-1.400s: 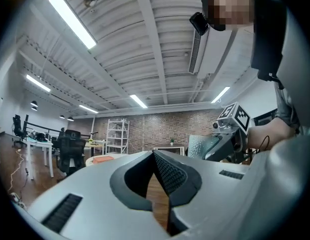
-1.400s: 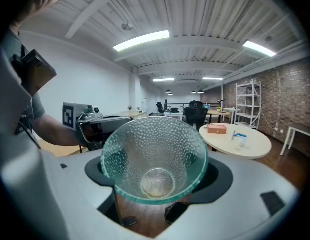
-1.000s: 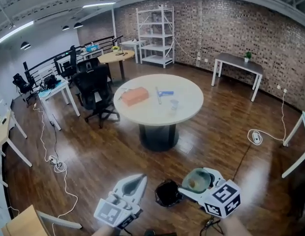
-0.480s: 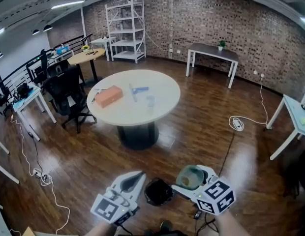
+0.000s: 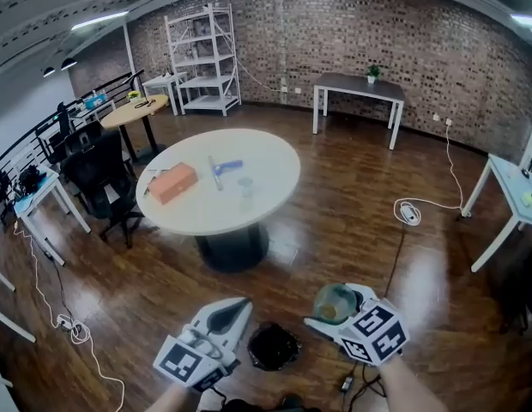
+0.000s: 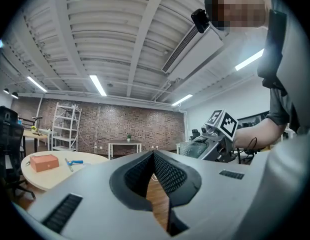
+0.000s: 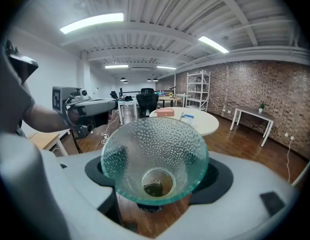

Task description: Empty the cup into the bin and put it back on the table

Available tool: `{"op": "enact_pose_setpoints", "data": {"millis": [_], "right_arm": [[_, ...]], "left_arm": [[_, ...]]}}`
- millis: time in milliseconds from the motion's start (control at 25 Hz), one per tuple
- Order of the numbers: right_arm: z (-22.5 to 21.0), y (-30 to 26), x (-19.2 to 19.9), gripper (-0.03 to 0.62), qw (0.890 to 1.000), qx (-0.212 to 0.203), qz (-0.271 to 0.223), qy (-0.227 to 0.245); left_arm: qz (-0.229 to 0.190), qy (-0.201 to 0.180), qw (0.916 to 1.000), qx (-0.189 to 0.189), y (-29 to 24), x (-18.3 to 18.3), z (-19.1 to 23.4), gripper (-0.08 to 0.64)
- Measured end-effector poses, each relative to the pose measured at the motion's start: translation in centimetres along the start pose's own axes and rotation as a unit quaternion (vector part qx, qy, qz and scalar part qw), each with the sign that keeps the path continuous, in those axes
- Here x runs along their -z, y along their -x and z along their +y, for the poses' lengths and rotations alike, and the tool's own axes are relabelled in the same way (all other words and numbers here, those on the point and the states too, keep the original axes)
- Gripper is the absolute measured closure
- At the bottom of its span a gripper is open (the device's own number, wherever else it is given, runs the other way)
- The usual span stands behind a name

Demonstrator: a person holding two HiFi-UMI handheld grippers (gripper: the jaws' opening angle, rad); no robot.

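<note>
Glass cup (image 7: 154, 156) is pinched in the right tongs (image 5: 335, 305) near the bin (image 5: 273, 347); left tongs (image 6: 154, 154) are pressed together, empty.

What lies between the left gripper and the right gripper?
The black bin stands on the floor between the left gripper and the right gripper; the head view shows it.

cup (image 7: 156, 154) clear dimpled glass; floor (image 5: 352, 209) glossy dark wood; wall (image 5: 420, 33) rough brick; table top (image 5: 270, 174) matt, pale
</note>
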State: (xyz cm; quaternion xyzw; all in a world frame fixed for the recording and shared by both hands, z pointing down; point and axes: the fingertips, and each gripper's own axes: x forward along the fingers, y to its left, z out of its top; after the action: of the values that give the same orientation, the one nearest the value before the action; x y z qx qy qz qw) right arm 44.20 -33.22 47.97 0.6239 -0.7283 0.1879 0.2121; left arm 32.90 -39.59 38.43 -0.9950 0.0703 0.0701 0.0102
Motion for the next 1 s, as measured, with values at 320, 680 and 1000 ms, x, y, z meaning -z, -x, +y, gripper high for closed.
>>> {"op": "enact_pose_setpoints", "data": {"millis": [320, 680, 1000], "right_arm": [[-2.5, -1.3, 1.8, 0.192, 0.994, 0.073, 0.069, 0.033], [-2.6, -3.1, 1.3, 0.192, 0.976, 0.149, 0.15, 0.061], [-2.6, -4.2, 1.2, 0.192, 0.959, 0.192, 0.195, 0.071]], "left_arm": [[-0.003, 0.0, 0.9989, 0.047, -1.8, 0.8, 2.1, 0.555], [-0.007, -0.001, 0.9937, 0.111, -1.9, -0.1, 6.4, 0.555], [-0.022, -0.001, 0.9887, 0.148, -1.3, -0.3, 8.2, 0.555]]}}
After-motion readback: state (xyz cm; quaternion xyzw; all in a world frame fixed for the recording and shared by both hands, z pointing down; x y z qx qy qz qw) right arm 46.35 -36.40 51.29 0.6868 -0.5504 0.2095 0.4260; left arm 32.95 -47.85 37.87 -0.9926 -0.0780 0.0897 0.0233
